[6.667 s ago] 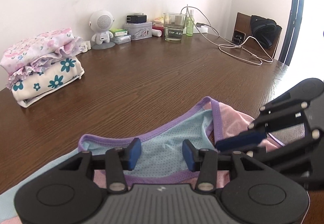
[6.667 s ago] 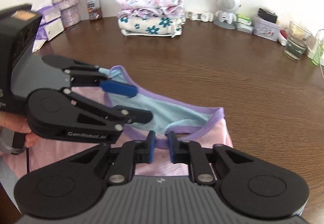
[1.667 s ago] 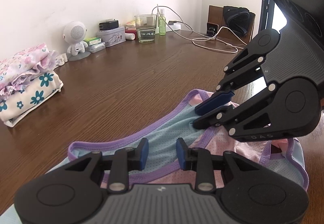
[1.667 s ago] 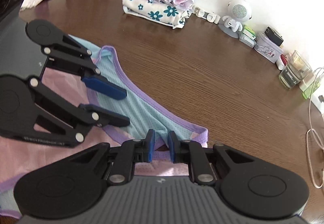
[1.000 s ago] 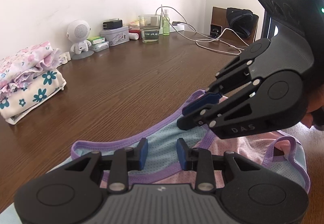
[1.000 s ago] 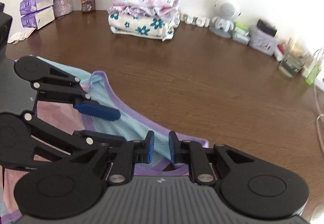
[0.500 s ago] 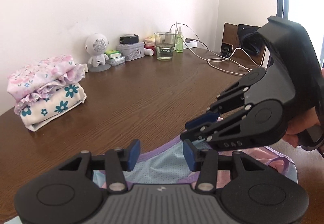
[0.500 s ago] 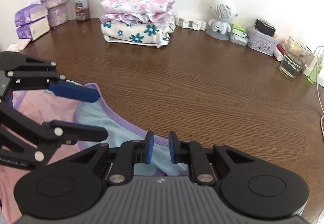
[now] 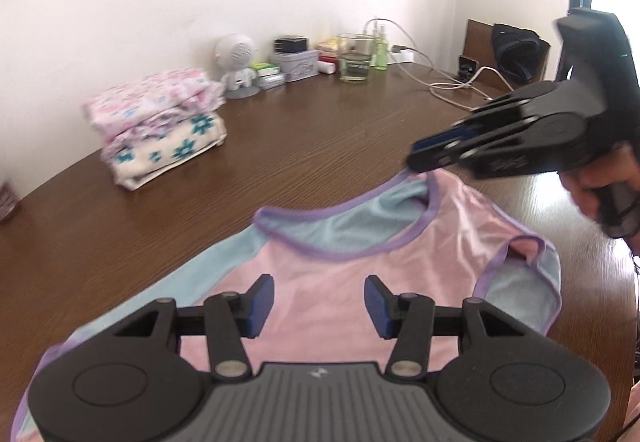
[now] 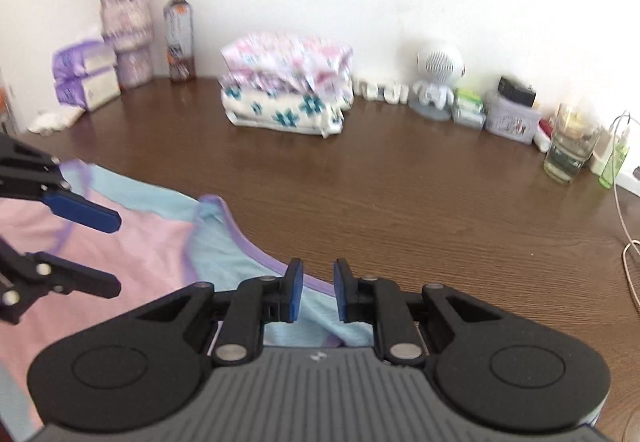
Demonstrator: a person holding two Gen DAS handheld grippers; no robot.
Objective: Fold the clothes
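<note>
Across the dark brown wood-grain table (image 9: pixel 320 146) lies the pink and pale-blue mesh garment with purple binding (image 9: pixel 360 262), spread flat at the near edge, not yet folded. Far side by the wall: a stack of folded floral clothes (image 10: pixel 288 90), well apart from the work.

Left gripper (image 9: pixel 316 302) hangs above the pink panel, jaws opening, nothing between the blue pads; the cloth under it lies loose. Right gripper (image 10: pixel 316 292), nearly clenched with a narrow gap, sits over the purple-bound blue edge near the neckline; whether it pinches the fabric, cannot tell from either view.

Risks, as judged:
- With the left side free, a pull from the right alone would drag the whole garment across the slick wood rather than fold it.
- Thin mesh may slip from a shallow pinch on the binding.
- Garment's right armhole sits close to the table edge; a skewed tug could slide it off.
- Drinking glass with water (image 10: pixel 570 148) and white cable (image 9: pixel 448 90) stand far right; a wide swing could catch them.
</note>
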